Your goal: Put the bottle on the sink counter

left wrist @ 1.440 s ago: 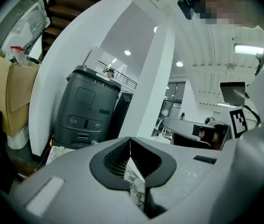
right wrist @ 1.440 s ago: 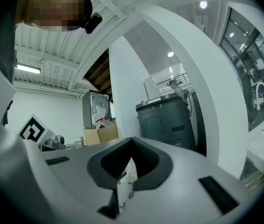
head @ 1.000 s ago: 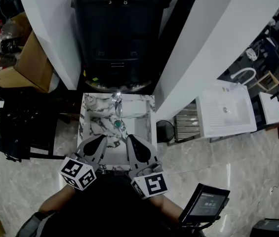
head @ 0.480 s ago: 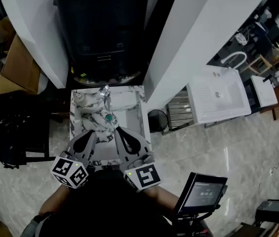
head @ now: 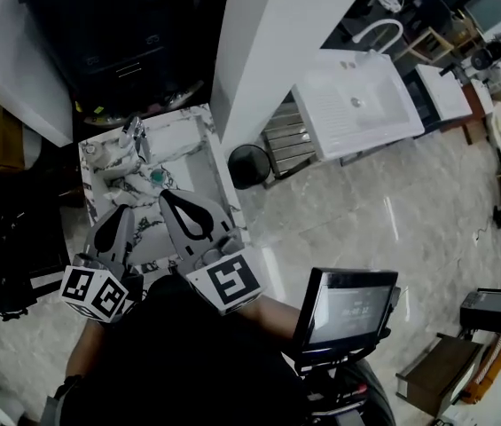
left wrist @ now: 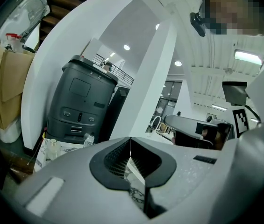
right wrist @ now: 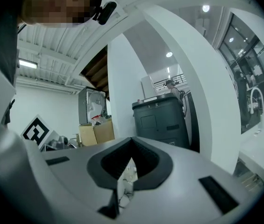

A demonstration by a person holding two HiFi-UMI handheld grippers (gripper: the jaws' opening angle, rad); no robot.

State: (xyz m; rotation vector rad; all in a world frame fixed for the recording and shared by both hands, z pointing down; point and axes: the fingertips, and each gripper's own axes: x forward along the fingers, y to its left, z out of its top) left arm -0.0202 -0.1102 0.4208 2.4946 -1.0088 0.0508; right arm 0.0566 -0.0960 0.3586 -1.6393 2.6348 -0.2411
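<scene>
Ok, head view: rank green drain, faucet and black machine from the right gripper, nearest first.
1. Green drain, in the basin just ahead of the right gripper.
2. Faucet, at the basin's back.
3. Black machine, behind the basin.

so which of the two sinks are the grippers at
The marble-veined sink: the left gripper and right gripper overlap its near end in the head view. The plain white sink stands off right, past the white wall.

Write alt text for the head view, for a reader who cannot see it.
The left gripper and right gripper are shut and empty, held close to the person's body over a marble sink with a faucet. A dark machine stands behind it; a white sink and a screen are to the right.
</scene>
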